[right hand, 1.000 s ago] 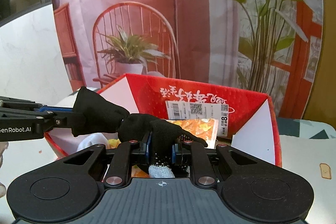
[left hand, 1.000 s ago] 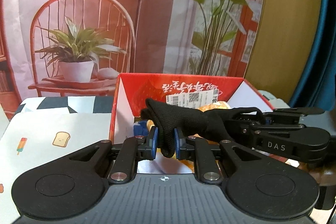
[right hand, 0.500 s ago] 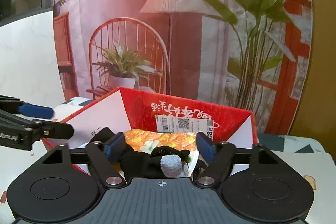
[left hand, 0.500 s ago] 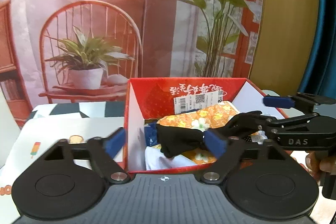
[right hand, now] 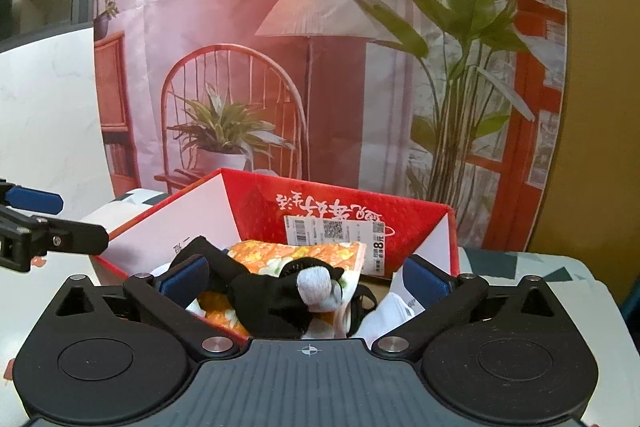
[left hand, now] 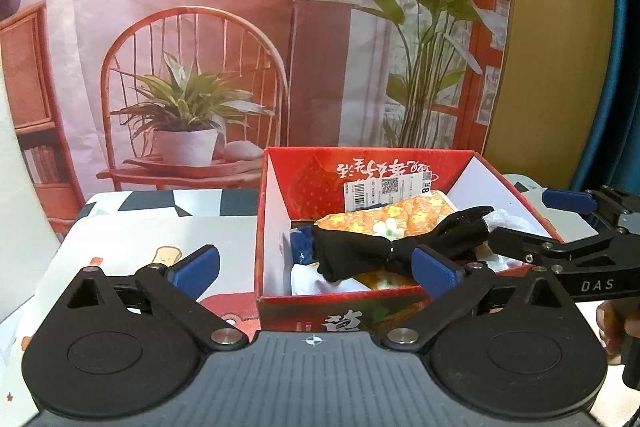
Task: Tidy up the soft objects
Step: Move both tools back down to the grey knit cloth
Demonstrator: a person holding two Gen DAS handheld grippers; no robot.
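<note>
A black glove (left hand: 360, 253) lies in the red cardboard box (left hand: 340, 311) on top of an orange floral cloth (left hand: 404, 219) and white fabric. In the right wrist view the glove (right hand: 264, 299) lies twisted, with a grey fingertip, over the orange cloth (right hand: 296, 255) inside the box (right hand: 256, 203). My left gripper (left hand: 316, 269) is open and empty, just in front of the box. My right gripper (right hand: 304, 279) is open and empty above the box's near corner. It also shows in the left wrist view (left hand: 568, 227), at the right of the box.
The box stands on a table with a cartoon-print mat (left hand: 132, 243). A printed backdrop (left hand: 240, 47) of a chair, lamp and plants hangs behind. My left gripper's fingers (right hand: 36, 203) reach in at the left of the right wrist view.
Both grippers opened and let go of the black glove, which dropped into the box. Both grippers have drawn back from it.
</note>
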